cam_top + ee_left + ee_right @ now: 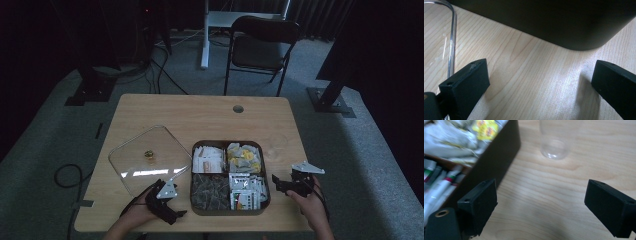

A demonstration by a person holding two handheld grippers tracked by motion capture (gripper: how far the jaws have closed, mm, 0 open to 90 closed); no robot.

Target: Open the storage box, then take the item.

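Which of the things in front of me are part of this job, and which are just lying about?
In the job:
- dark four-compartment box of tea bags and sachets
- clear lid, lying left of the box
- clear cup, right of the box
- left gripper, right gripper, both open

Lying about:
- folding chair
- floor cables

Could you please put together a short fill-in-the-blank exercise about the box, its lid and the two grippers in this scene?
1. The dark box on the table is split into ____ compartments.
2. The clear lid lies on the table to the ____ of the box, seen from the high view.
3. The left gripper and the right gripper both have their jaws ____.
4. The clear plastic cup stands on the table ____ the box.

Missing words: four; left; open; outside
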